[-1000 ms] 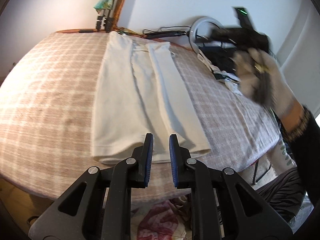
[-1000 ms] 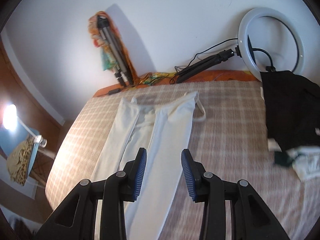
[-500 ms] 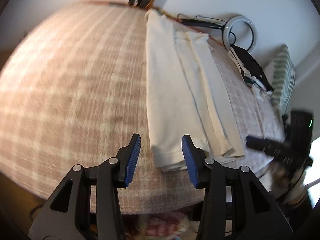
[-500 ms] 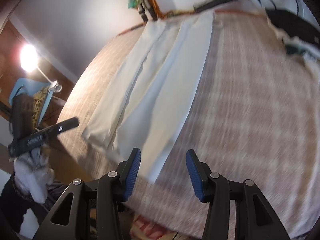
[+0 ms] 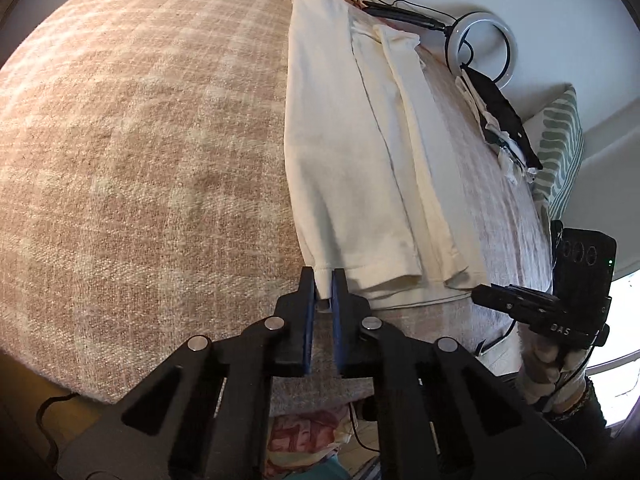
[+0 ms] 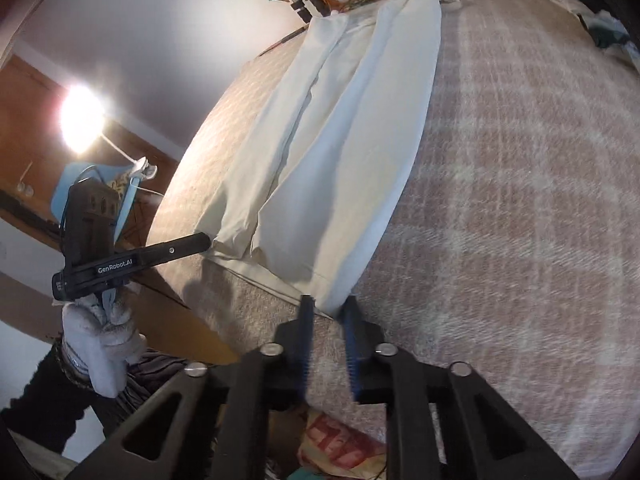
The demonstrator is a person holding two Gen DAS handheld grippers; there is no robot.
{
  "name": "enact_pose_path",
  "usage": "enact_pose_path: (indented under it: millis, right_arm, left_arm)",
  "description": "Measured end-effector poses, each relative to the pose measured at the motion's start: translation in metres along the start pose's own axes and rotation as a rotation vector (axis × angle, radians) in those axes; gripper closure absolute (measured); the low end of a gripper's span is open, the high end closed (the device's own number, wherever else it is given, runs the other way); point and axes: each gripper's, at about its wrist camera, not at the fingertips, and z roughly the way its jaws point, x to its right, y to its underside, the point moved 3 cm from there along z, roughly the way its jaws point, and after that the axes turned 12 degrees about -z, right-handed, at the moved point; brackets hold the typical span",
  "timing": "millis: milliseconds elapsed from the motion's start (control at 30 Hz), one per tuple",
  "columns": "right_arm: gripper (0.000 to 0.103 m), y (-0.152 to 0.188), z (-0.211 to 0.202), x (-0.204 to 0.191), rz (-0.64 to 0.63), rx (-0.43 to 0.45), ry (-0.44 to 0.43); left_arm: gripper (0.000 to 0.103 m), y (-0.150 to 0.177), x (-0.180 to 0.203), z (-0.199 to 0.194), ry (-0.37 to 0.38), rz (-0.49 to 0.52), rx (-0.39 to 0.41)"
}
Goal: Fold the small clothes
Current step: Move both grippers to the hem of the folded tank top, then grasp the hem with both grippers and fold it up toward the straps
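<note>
Cream garment, folded lengthwise into a long strip, lies flat on the plaid blanket and runs straight ahead of both sets of jaws toward the far wall. Left gripper: jaws nearly together, with the near left corner of the garment's hem caught between the blue pads; the rest of the hem extends to the right of the jaws along the blanket's near edge. Right gripper: jaws a narrow gap apart, with the near right corner of the garment lying between the fingertips; whether the pads actually press the cloth cannot be told, as this part of the view is blurred. In the right wrist view the left gripper appears to the left of the jaws, held in a gloved left hand, its tips at the garment's opposite near corner. In the left wrist view the right gripper body appears to the right of the jaws, at the blanket's near edge. Beyond the garment, ahead and to the right of the left jaws, stand a ring light, a pile of dark clothes and a striped pillow.
</note>
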Motion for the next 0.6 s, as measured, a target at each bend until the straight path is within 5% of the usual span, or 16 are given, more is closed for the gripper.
enact_pose_path:
  millis: [200,367,600]
  right_arm:
    - [0.102,0.005,-0.018,0.013,0.106,0.059,-0.091]
    - [0.102,0.014,-0.010,0.014,0.092,0.029,-0.061]
    - [0.102,0.006,-0.017,0.021,0.131,0.067,-0.130]
  left_arm:
    - [0.100,0.002,0.003,-0.017,0.044,0.000,0.045]
    - [0.100,0.006,0.000,-0.008,0.023,0.006,0.020]
    - [0.100,-0.004,0.000,-0.017,0.067,-0.020,0.043]
